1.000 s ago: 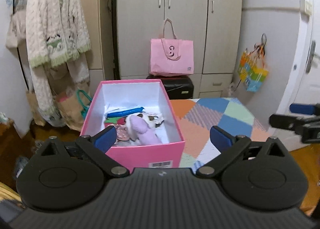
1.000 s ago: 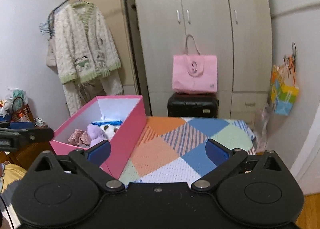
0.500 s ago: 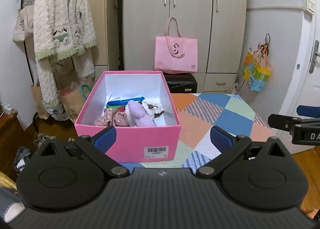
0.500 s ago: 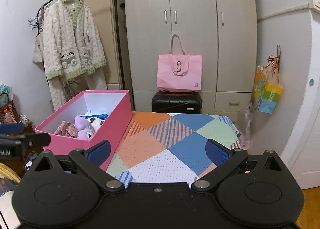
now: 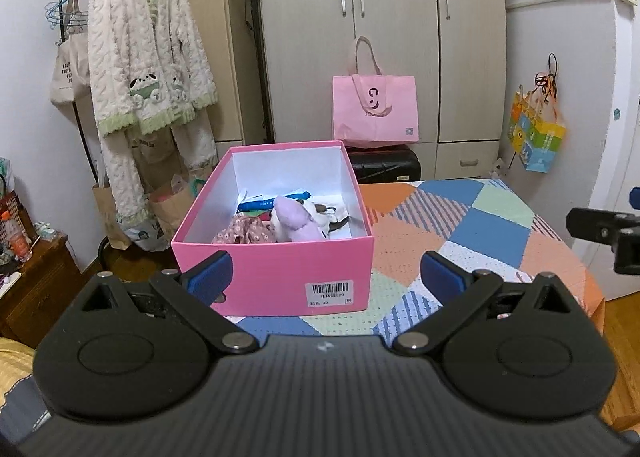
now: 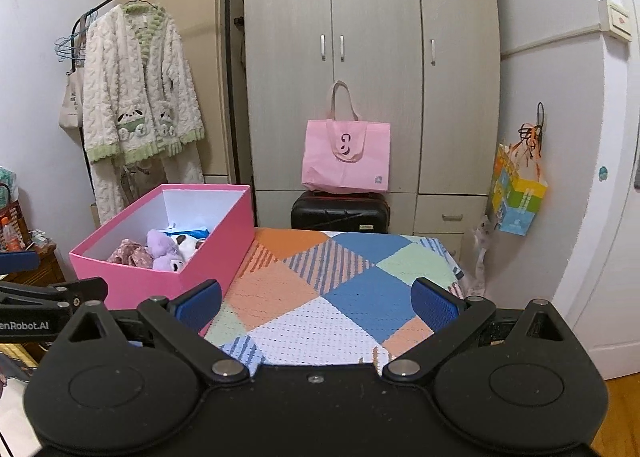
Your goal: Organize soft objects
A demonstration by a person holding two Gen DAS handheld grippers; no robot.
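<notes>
the soft toys (image 5: 294,219) lie gathered in the pink box (image 5: 280,277) at the table's left, so the left gripper (image 5: 326,273) and right gripper (image 6: 318,299) hover back, fingers spread, empty.

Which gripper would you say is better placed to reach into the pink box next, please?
Probably the left gripper: open, with the box straight ahead. The right gripper, also open, faces bare quilt.

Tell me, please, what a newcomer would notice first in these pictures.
First the bright pink box on the left part of the patchwork blanket, holding a purple plush toy and floral fabric. Next, the pink tote bag on a black suitcase, before the wardrobe.
</notes>
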